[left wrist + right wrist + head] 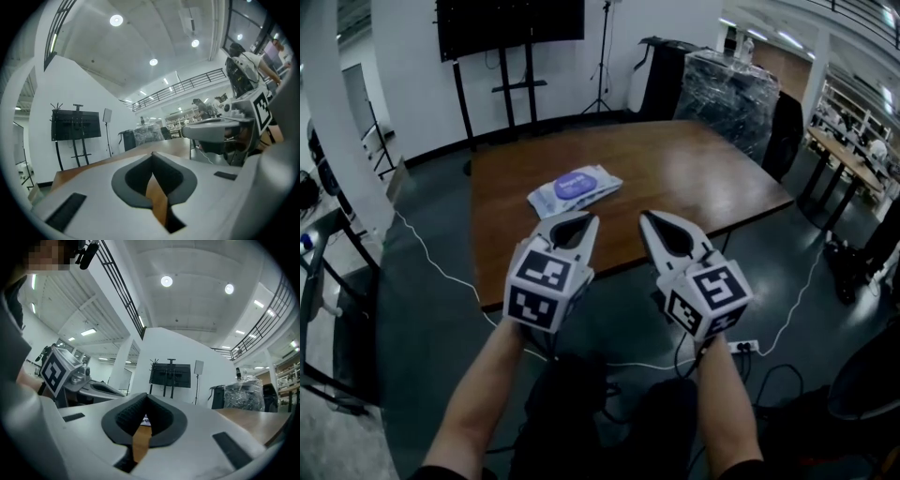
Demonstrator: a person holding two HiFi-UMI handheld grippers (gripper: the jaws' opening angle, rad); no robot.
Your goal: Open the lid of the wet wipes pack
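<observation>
Big brown wooden desk [675, 178] takes up the middle of the head view. Both tongs are held side by side over its near edge: left tongs [590, 221] and right tongs [646, 217]. Each is shut tight with nothing caught in the jaws. The wet wipes pack [574, 190] lies flat on the desk just past the tip of the left tongs, touching neither one. The right tongs are further off to the pack's right. The purple lid [575, 185] on top looks flat down.
</observation>
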